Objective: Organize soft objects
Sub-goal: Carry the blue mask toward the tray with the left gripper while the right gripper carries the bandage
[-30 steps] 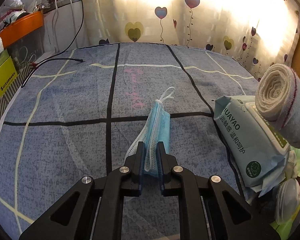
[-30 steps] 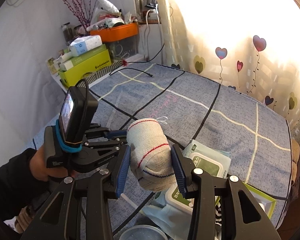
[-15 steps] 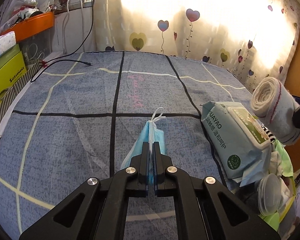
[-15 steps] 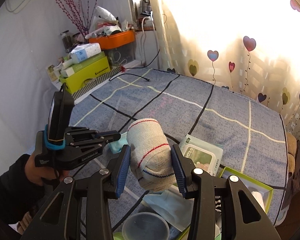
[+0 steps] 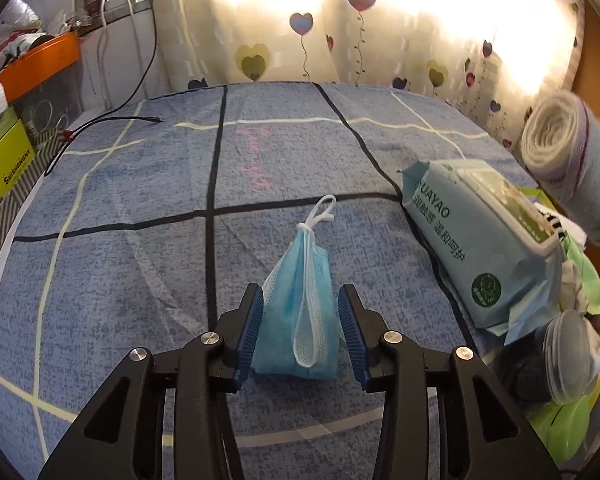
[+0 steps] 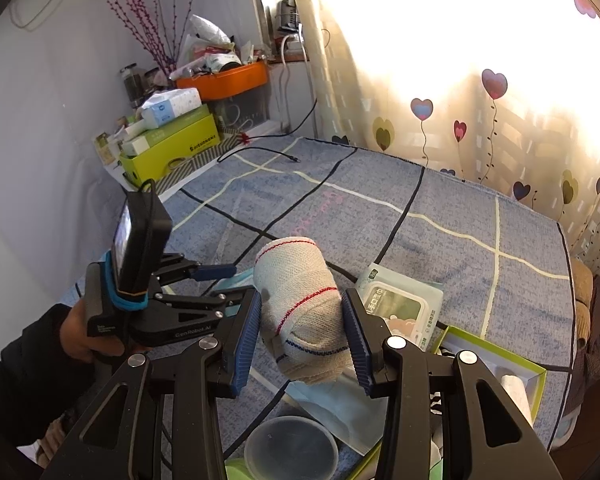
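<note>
My left claw had just opened off the folded mask, which now lay loose between its parted pads on the bed. My right claw gripped the one bandage roll in the air. By my judgement, one mask was placed; the roll awaited placing. One wipes pack lay near, with a second mask below the roll.
</note>
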